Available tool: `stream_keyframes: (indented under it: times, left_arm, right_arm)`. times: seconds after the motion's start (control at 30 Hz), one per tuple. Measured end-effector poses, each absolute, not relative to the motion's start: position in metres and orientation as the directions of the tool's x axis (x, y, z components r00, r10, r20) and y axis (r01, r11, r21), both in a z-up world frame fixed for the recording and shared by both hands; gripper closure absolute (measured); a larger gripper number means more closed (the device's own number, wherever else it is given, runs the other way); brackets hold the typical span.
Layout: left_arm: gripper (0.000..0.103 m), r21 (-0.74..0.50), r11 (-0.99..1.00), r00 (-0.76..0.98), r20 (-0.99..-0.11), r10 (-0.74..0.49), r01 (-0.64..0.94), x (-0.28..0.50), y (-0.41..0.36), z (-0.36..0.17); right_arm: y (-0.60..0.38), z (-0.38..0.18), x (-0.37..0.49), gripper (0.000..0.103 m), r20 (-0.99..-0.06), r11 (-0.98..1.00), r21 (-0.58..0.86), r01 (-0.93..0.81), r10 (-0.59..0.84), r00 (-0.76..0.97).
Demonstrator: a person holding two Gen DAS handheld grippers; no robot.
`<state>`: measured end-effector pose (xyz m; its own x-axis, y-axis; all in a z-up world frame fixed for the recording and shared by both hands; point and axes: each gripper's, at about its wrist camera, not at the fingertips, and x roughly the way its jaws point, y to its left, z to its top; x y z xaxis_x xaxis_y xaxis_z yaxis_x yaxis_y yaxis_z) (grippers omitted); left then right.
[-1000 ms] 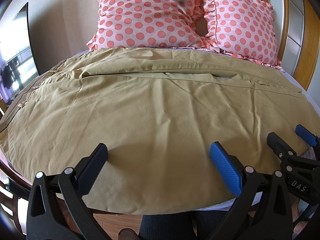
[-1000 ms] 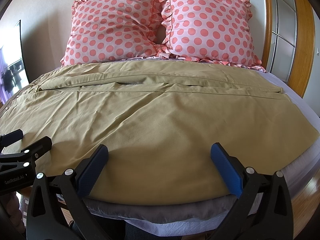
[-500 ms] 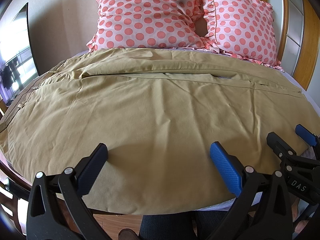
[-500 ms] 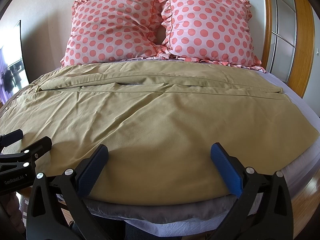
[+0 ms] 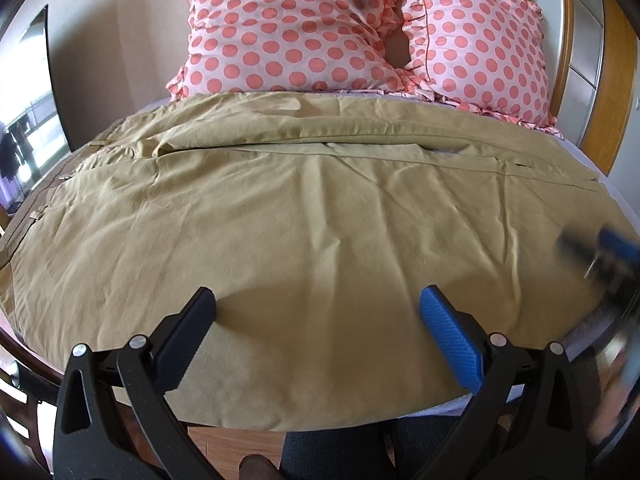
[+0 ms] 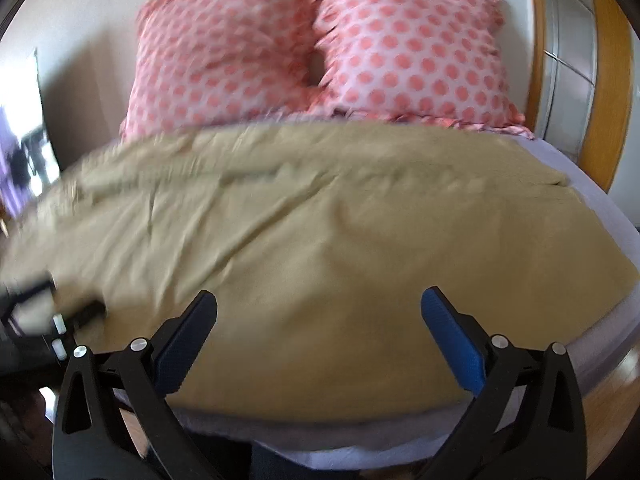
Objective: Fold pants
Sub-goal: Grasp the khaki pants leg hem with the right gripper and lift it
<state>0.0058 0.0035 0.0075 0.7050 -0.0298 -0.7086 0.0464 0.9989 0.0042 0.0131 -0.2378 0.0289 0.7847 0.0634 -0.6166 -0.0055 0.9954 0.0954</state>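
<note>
Motion blur now smears the right wrist view, and the right gripper (image 6: 319, 334) has pushed forward over the pants (image 5: 312, 216), while the left gripper (image 5: 318, 332) has barely shifted; both are spread wide with nothing between the fingers. Pants lie flat across the bed (image 6: 592, 184), waist left, hems right, pillows (image 5: 288, 28) beyond. Judgement: reach for the first fold has started, no grasp yet.

Two polka-dot pillows (image 5: 360, 28) leaned together at twelve o'clock on the bed (image 6: 592, 184). A wooden door frame (image 5: 616, 92) stood at two o'clock.
</note>
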Motion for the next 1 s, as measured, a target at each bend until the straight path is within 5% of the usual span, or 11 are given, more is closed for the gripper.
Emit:
stream_keyframes:
  times: [0.1, 0.23, 0.3, 0.4, 0.73, 0.83, 0.87, 1.0]
  left_arm:
    - [0.002, -0.021, 0.999, 0.728, -0.684, -0.046, 0.044, 0.007, 0.011, 0.016]
    - [0.002, -0.008, 1.000, 0.778, -0.628, -0.024, 0.024, 0.010, 0.015, 0.037]
    - [0.002, -0.007, 1.000, 0.787, -0.616, -0.022, 0.023, 0.012, 0.016, 0.044]
    - [0.002, -0.006, 1.000, 0.797, -0.603, -0.027, 0.030, 0.016, 0.019, 0.048]
    - [0.002, 0.021, 1.000, 0.790, -0.613, -0.006, 0.023, 0.040, 0.026, 0.040]
    - [0.002, 0.012, 1.000, 0.783, -0.622, -0.009, 0.021, 0.045, 0.026, 0.036]
    - [0.002, 0.007, 1.000, 0.783, -0.622, -0.010, 0.018, 0.044, 0.027, 0.035]
    - [0.002, -0.007, 1.000, 0.784, -0.620, -0.006, 0.003, 0.042, 0.030, 0.035]
  right_arm:
    - [-0.285, 0.079, 0.046, 0.001, -0.565, 0.988, 0.124, 0.091, -0.006, 0.825]
    - [-0.340, 0.100, 0.140, 0.002, -0.643, 0.963, 0.090, 0.253, -0.138, 0.753]
    - [-0.374, 0.094, 0.198, 0.023, -0.704, 0.930, 0.106, 0.351, -0.179, 0.688]
    - [-0.427, 0.070, 0.282, 0.035, -0.796, 0.844, 0.158, 0.512, -0.198, 0.572]
    - [-0.491, 0.011, 0.398, 0.042, -0.873, 0.680, 0.091, 0.727, -0.298, 0.387]
    - [-0.490, 0.002, 0.406, 0.055, -0.851, 0.699, 0.000, 0.715, -0.375, 0.367]
    - [-0.490, -0.001, 0.406, 0.072, -0.840, 0.711, 0.003, 0.703, -0.380, 0.387]
    - [-0.504, -0.008, 0.394, 0.096, -0.810, 0.740, 0.064, 0.669, -0.354, 0.468]
